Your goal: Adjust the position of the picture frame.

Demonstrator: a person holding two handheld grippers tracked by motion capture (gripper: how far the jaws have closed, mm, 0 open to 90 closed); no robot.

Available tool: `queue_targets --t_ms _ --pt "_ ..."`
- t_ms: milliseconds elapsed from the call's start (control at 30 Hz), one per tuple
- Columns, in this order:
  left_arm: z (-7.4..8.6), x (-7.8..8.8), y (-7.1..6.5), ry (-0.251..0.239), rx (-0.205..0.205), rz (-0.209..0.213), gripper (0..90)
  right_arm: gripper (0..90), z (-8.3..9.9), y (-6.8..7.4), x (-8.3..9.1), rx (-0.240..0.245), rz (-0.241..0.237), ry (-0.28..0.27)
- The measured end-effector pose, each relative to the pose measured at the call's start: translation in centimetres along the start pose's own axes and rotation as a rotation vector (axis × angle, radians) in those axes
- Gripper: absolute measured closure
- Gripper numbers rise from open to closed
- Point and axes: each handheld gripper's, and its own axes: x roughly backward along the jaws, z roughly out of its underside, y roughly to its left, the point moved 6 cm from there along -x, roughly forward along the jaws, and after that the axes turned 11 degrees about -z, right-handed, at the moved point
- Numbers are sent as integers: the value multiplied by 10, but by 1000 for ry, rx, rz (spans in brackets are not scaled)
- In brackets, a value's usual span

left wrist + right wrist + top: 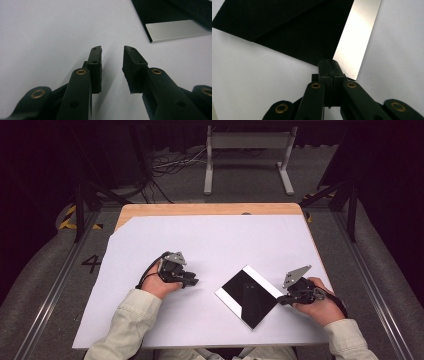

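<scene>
A flat black square panel (247, 295) with a silver strip (260, 279) along one edge lies on the white sheet, turned like a diamond. My right gripper (280, 300) is at its right corner. In the right gripper view the jaws (328, 61) are shut together, their tips at the edge where the black surface (294, 30) meets the silver strip (357, 37). I cannot tell whether they pinch anything. My left gripper (192, 281) rests on the sheet left of the panel, open and empty (112, 50), with the panel's corner (160, 10) ahead to its right.
A white sheet (210, 240) covers most of the wooden table (200, 209). Beyond the table's far edge a grey metal stand (247, 150) and cables lie on the floor. Dark frame legs stand at both sides.
</scene>
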Motion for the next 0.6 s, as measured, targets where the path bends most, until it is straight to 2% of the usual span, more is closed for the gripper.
queue_targets --t_ms 33,67,133,233,267,300,333,367,467,533,567,600 --pt "0 0 0 4 0 0 693 900 -1 0 0 6 10 4" --pt "0 0 -1 4 -2 -1 693 900 -3 -1 -2 17 41 0" --pt "0 0 -2 2 -2 2 693 900 -6 -4 -3 20 57 -9" --pt "-1 0 -2 2 -4 2 693 900 -15 -14 -8 1 99 -58" --pt "-1 0 -2 2 -3 2 693 900 -24 -22 -12 -10 128 -94" --pt "0 -1 -2 3 -2 3 693 900 -24 -22 -12 -10 128 -94" --pt "0 -1 -2 7 0 1 693 900 -34 -29 -17 -15 156 -121" --pt "0 -1 -2 7 0 1 693 900 -34 -29 -17 -15 156 -121" --pt "1 -2 -1 9 0 -2 693 900 -50 -41 -25 -34 187 -158" --pt "2 -2 -1 9 -1 -1 693 900 -60 -47 -31 -39 221 -179" --pt "2 -1 0 10 -3 -1 693 900 -68 -50 -36 -42 265 -201" --pt "2 -1 0 11 -7 0 693 900 -68 -50 -36 -42 265 -201"
